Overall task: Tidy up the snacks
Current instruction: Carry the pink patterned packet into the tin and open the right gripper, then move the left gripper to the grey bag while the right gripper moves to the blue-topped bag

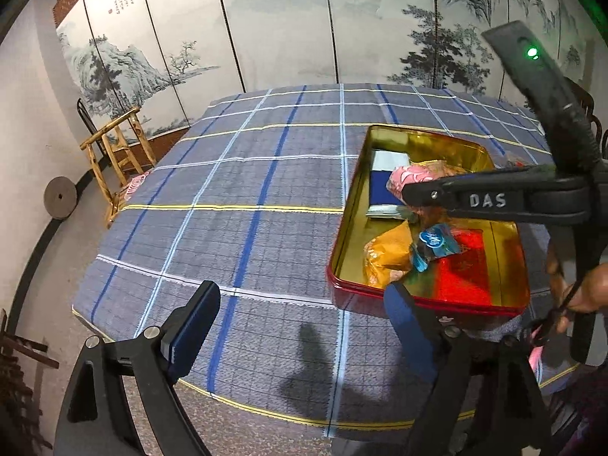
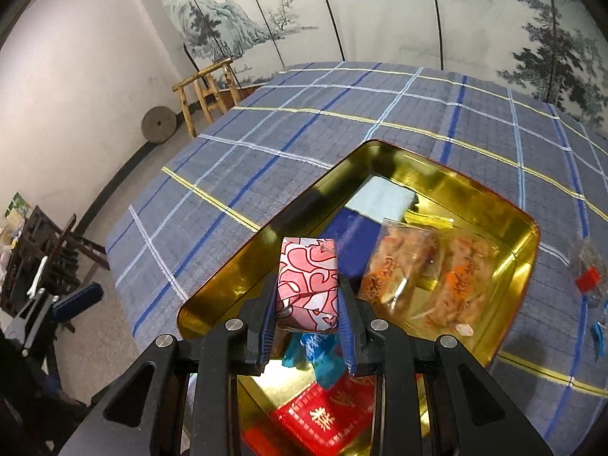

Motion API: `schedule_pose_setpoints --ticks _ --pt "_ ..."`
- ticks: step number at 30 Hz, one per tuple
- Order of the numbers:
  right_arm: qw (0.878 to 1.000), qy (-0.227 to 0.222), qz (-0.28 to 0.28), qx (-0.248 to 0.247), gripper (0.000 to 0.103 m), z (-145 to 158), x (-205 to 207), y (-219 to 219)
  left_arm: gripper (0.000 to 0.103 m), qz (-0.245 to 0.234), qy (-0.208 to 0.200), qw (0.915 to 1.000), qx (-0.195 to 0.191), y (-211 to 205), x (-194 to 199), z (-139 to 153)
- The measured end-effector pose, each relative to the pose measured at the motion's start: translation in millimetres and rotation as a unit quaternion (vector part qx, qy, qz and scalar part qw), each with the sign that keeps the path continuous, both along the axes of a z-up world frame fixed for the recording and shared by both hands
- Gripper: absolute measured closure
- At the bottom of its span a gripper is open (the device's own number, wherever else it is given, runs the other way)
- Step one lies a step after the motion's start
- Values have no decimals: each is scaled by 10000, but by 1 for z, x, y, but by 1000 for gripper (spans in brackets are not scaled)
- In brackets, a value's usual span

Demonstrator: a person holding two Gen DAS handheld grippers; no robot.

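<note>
A gold-lined tin with a red rim (image 1: 344,250) (image 2: 212,281) sits on the plaid tablecloth. It holds a blue and white packet (image 1: 383,186) (image 2: 380,199), clear bags of orange snacks (image 2: 425,277) (image 1: 387,254), a red packet (image 1: 465,269) (image 2: 323,418) and a blue-wrapped candy (image 1: 433,245) (image 2: 323,361). My right gripper (image 2: 307,323) (image 1: 406,193) is shut on a pink and white wrapped snack (image 2: 307,285) (image 1: 410,174), held above the tin. My left gripper (image 1: 300,326) is open and empty over the cloth beside the tin's near left corner.
The plaid cloth (image 1: 228,228) covers the whole table. A wooden chair (image 1: 117,152) (image 2: 205,91) and a round stone (image 1: 60,197) stand by the far left wall. A clear wrapper with a red piece (image 2: 587,277) lies right of the tin. Painted screens stand behind.
</note>
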State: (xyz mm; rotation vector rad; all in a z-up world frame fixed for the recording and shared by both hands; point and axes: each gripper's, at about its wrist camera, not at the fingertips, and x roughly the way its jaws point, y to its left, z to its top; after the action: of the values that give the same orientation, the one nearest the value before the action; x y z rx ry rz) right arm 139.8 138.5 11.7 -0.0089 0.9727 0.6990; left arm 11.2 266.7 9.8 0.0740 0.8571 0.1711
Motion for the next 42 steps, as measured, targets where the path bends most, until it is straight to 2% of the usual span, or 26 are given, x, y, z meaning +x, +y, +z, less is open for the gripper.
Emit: schedule_pose_setpoints --ticks 16,26,34,38,42 --pt "9995 73 35 -311 72 -10 6 30 16 101 -4 9999 -1 11 -5 -2" --pt "9998 -54 76 -153 72 1 0 32 16 168 9 9999 38 13 -9 0" --pt "9987 -369 -49 337 70 22 -18 -3 14 157 7 9997 165 5 -10 5" --pt "9970 -569 -290 429 62 27 -30 -42 13 99 -19 9996 248 -4 -10 9" --pt "9951 -694 -646 282 57 23 -36 -92 12 -2 -39 9993 361 -17 -9 14"
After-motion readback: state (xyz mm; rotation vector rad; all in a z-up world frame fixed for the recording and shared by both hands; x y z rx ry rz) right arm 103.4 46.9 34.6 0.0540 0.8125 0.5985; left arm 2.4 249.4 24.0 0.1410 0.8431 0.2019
